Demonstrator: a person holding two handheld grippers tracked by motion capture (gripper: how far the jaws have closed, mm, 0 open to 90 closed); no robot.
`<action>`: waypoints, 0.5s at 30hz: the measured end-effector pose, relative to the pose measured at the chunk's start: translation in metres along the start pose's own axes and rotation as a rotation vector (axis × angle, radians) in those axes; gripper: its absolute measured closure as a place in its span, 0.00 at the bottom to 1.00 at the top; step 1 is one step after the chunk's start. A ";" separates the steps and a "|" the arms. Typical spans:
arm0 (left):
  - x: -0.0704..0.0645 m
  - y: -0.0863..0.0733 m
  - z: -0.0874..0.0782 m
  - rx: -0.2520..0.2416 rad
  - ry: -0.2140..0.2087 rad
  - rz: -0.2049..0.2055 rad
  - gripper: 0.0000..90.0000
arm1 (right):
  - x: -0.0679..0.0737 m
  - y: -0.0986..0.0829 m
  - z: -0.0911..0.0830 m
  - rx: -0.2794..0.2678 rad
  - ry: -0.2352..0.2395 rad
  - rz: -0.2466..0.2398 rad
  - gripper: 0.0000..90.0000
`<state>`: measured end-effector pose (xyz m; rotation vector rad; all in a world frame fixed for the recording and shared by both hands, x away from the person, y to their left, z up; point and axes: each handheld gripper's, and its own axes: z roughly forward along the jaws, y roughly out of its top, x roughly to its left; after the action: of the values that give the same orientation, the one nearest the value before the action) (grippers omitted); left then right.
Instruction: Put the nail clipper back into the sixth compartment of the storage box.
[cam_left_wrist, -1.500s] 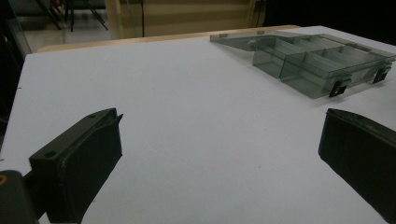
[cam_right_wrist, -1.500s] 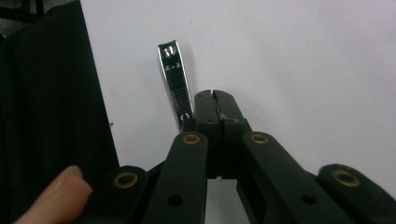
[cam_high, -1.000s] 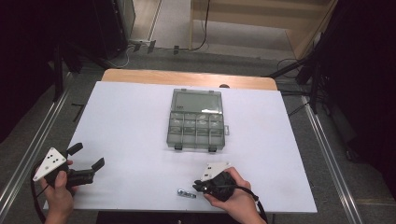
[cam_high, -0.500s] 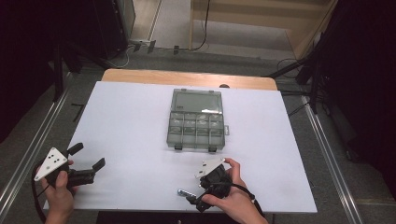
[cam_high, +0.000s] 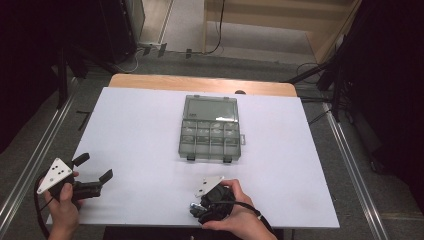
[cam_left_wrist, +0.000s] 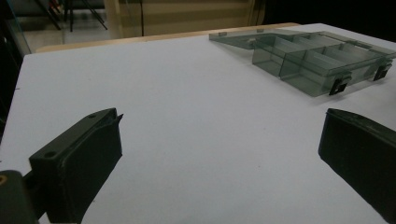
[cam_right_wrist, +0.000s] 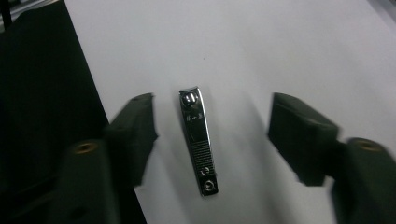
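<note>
Right gripper (cam_right_wrist: 212, 135): jaws spread, straddling the nail clipper (cam_right_wrist: 198, 140), touching nothing. Clipper: flat on the white table (cam_high: 150, 125) near its front edge, close to me. I judge it small, light, stiff polished metal, likely slippery and thin against the tabletop. Best hold, I think: across its long edges, mid-body near the ribbed patch. Left gripper (cam_left_wrist: 219, 158): jaws spread, empty, well apart. Compartment box (cam_high: 210, 129): lid open, mid-table.
</note>
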<state>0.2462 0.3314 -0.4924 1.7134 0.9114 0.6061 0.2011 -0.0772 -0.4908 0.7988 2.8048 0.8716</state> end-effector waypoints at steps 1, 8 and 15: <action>0.000 0.000 0.000 0.000 0.000 0.001 0.00 | 0.001 0.000 0.001 -0.003 -0.001 -0.017 0.46; 0.000 0.000 0.000 0.001 -0.002 0.003 0.00 | 0.004 0.002 0.005 -0.031 0.006 -0.042 0.66; 0.000 0.000 0.000 0.001 -0.003 0.001 0.00 | 0.006 0.001 0.012 -0.036 0.002 -0.053 0.75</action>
<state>0.2462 0.3314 -0.4923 1.7154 0.9088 0.6038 0.1990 -0.0674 -0.4996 0.7157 2.7899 0.9131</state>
